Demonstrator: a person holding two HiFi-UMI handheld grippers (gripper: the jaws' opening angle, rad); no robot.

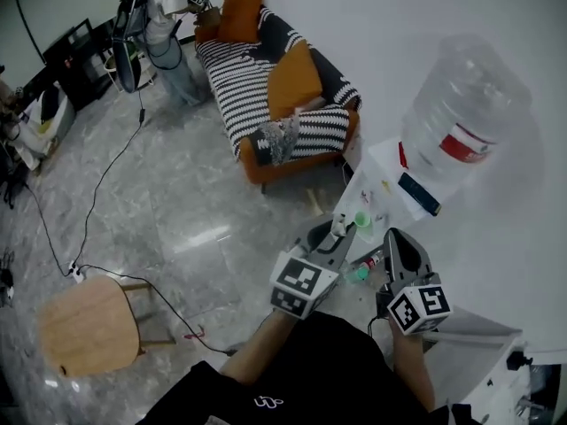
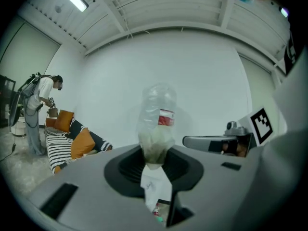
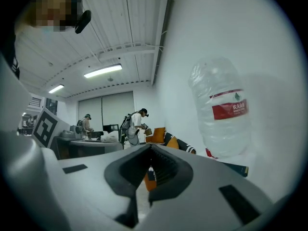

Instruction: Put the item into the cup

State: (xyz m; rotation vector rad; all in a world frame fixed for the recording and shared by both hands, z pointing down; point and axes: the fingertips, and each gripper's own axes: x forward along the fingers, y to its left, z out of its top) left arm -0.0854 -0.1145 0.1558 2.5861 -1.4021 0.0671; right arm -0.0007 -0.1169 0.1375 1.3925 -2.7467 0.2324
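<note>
A small green cup (image 1: 361,220) stands on the white table (image 1: 390,171) near its left edge. A little clear bottle with a red cap (image 1: 370,260) lies closer to me, with a green piece (image 1: 355,274) beside it. My left gripper (image 1: 339,228) hovers just short of the cup, its jaws a narrow gap apart with nothing between them; the table and the red-capped bottle (image 2: 156,211) show through the left gripper (image 2: 155,165). My right gripper (image 1: 396,239) is held beside it over the small bottle. In its own view the right gripper (image 3: 151,150) has its tips together and holds nothing.
A big clear water bottle (image 1: 461,109) with a red label stands on the table, a dark flat item (image 1: 418,193) by its base. To the left is a striped sofa (image 1: 266,78) with orange cushions, a wooden stool (image 1: 89,326) and cables on the floor. People stand far off.
</note>
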